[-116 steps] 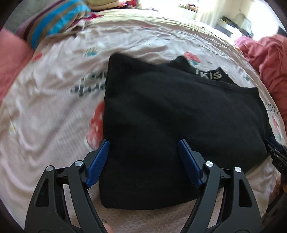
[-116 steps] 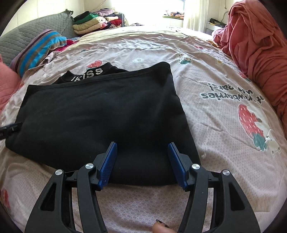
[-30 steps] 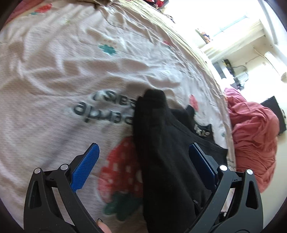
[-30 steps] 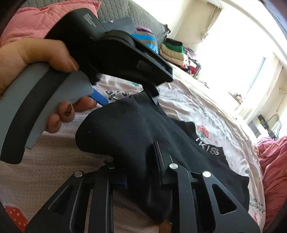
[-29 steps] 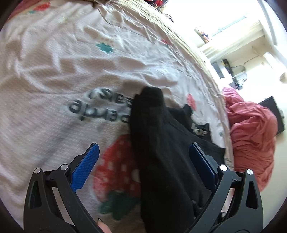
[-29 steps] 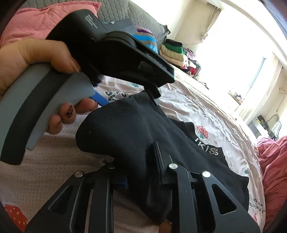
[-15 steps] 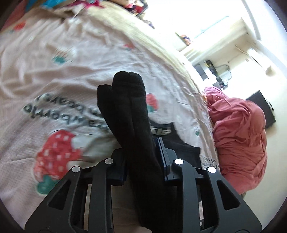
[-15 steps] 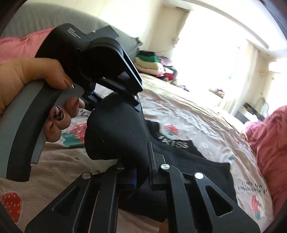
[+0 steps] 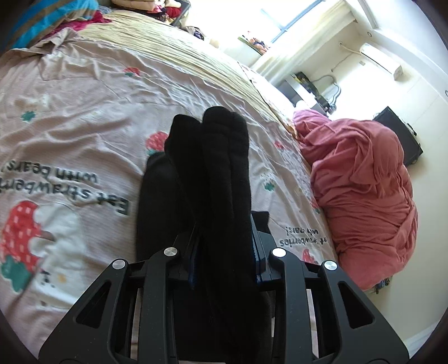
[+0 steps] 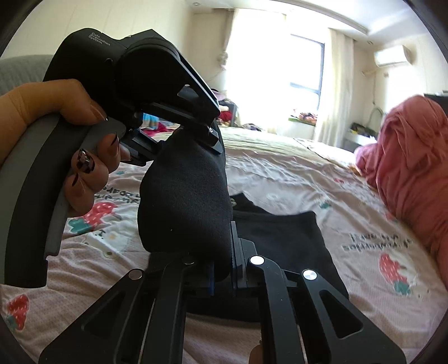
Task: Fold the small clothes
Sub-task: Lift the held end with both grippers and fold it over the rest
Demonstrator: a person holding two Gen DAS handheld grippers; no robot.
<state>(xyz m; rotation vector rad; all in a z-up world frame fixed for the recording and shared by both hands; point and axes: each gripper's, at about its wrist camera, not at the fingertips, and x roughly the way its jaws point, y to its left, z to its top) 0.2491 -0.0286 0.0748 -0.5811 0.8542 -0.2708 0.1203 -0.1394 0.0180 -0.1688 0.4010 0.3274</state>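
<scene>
A black garment [image 9: 221,179] lies partly folded on the strawberry-print bedsheet [image 9: 70,117]. My left gripper [image 9: 225,252] is shut on a bunched edge of it, and the folds stand up between the blue pads. My right gripper [image 10: 222,275] is shut on the same garment [image 10: 184,201] and holds a thick wad lifted off the bed. The rest of the garment [image 10: 282,238] lies flat on the sheet behind. In the right wrist view the left gripper [image 10: 207,140] and the hand holding it sit right beside the wad.
A heap of pink-red fabric [image 9: 361,190] lies on the right of the bed, also in the right wrist view [image 10: 411,173]. A striped pillow [image 9: 42,16] and a pile of clothes are at the far left. A window [image 10: 302,72] is behind.
Both grippers have lifted the garment edge higher off the bed and moved it toward the right. The left gripper, open a second ago, has shut on the fabric.
</scene>
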